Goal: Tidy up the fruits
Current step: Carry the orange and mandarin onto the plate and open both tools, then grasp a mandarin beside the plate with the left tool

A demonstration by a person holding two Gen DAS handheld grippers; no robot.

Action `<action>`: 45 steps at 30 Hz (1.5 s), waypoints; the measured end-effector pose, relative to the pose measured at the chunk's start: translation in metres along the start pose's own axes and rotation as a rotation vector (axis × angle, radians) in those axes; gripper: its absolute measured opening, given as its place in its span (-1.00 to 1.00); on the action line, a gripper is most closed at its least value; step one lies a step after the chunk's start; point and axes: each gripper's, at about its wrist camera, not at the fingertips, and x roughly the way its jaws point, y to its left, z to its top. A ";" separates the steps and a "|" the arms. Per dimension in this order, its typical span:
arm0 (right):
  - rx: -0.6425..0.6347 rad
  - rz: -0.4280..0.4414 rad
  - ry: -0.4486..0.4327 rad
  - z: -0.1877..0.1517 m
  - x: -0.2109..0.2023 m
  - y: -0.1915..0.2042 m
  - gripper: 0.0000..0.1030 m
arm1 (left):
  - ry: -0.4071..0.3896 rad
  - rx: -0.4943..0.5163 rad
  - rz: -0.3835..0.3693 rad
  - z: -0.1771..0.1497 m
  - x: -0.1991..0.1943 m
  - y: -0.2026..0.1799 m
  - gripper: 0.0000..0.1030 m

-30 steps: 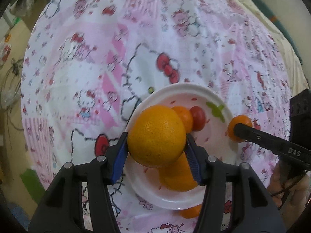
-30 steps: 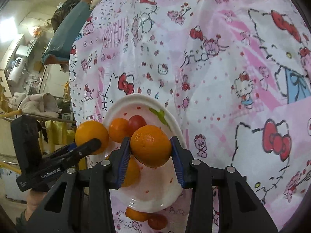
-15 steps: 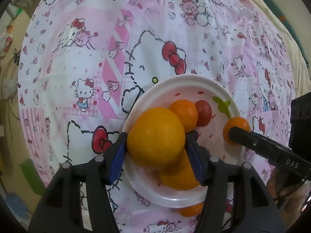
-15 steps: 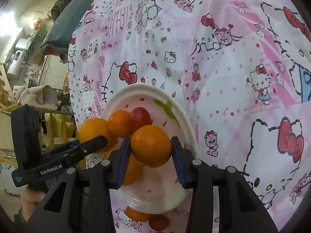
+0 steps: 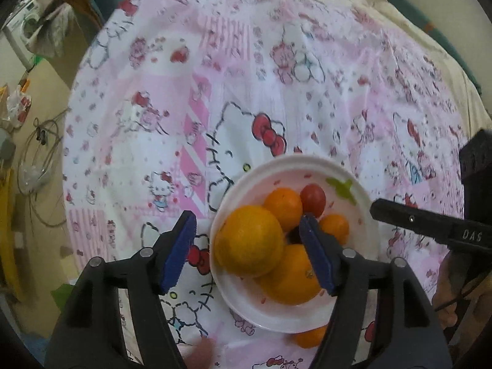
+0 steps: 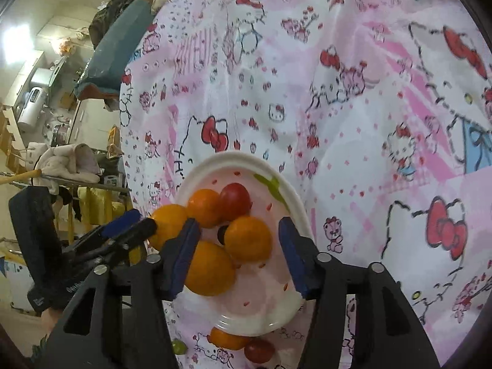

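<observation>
A white plate [image 5: 246,304] [image 6: 270,310] lies on the pink Hello Kitty cloth and holds several oranges and a red tomato [image 5: 313,196] [image 6: 235,200]. My left gripper [image 5: 249,256] is open; a large orange [image 5: 248,240] rests on the plate between its blue pads. My right gripper [image 6: 238,256] is open, with a smaller orange [image 6: 248,238] lying on the plate between its fingers. Another big orange [image 5: 292,276] [image 6: 209,269] lies under them.
An orange [image 6: 227,338], a red tomato [image 6: 259,350] and a small green fruit [image 6: 179,347] lie on the cloth beside the plate's near rim. The table's left edge drops to a cluttered floor and shelves [image 6: 46,123]. Bedding lies beyond the far edge [image 5: 399,15].
Both grippers have opened and let go of their oranges, which now rest on the plate. Both have pulled back a little.
</observation>
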 end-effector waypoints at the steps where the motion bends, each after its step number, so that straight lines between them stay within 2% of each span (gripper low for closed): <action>1: -0.006 -0.006 -0.006 0.000 -0.003 0.001 0.14 | -0.009 -0.019 -0.016 0.000 -0.003 0.003 0.29; 5: -0.020 -0.038 -0.017 -0.003 -0.011 0.004 0.28 | -0.037 -0.030 -0.016 -0.003 -0.012 0.006 0.29; 7: -0.020 -0.057 -0.010 -0.005 -0.015 0.007 0.29 | -0.047 -0.021 -0.020 -0.005 -0.017 0.005 0.29; 8: -0.017 -0.056 -0.013 -0.005 -0.018 0.008 0.30 | -0.054 -0.014 -0.018 -0.005 -0.020 0.004 0.33; 11: -0.039 -0.075 -0.051 -0.009 -0.029 0.017 0.40 | -0.078 -0.026 -0.008 -0.008 -0.029 0.006 0.62; 13: -0.046 -0.089 -0.075 -0.014 -0.035 0.020 0.44 | -0.091 -0.035 -0.022 -0.013 -0.035 0.008 0.65; 15: -0.039 -0.095 -0.089 -0.019 -0.040 0.022 0.51 | -0.102 -0.013 -0.004 -0.017 -0.041 0.006 0.79; 16: -0.031 -0.102 -0.104 -0.023 -0.044 0.023 0.61 | -0.109 0.000 -0.010 -0.019 -0.044 0.005 0.79; 19: -0.019 -0.111 -0.149 -0.037 -0.058 0.028 0.70 | -0.141 0.037 -0.028 -0.025 -0.055 0.002 0.79; 24: -0.034 -0.097 -0.189 -0.053 -0.079 0.040 0.71 | -0.202 0.093 0.049 -0.035 -0.068 -0.008 0.88; 28: 0.007 -0.076 -0.218 -0.070 -0.095 0.033 0.73 | -0.246 0.122 0.087 -0.042 -0.075 -0.016 0.89; 32: 0.052 -0.078 -0.215 -0.087 -0.100 0.021 0.73 | -0.220 0.115 0.108 -0.053 -0.073 -0.022 0.89; 36: 0.066 -0.080 -0.210 -0.100 -0.106 0.013 0.73 | -0.177 0.157 0.106 -0.076 -0.068 -0.037 0.89; 39: 0.076 -0.083 -0.215 -0.113 -0.113 0.006 0.73 | -0.151 0.170 0.052 -0.100 -0.064 -0.047 0.89; 42: 0.061 -0.082 -0.206 -0.127 -0.119 0.000 0.73 | -0.070 0.174 0.012 -0.122 -0.047 -0.055 0.89; 45: 0.068 -0.087 -0.196 -0.139 -0.124 -0.011 0.73 | 0.010 0.120 -0.042 -0.135 -0.029 -0.056 0.89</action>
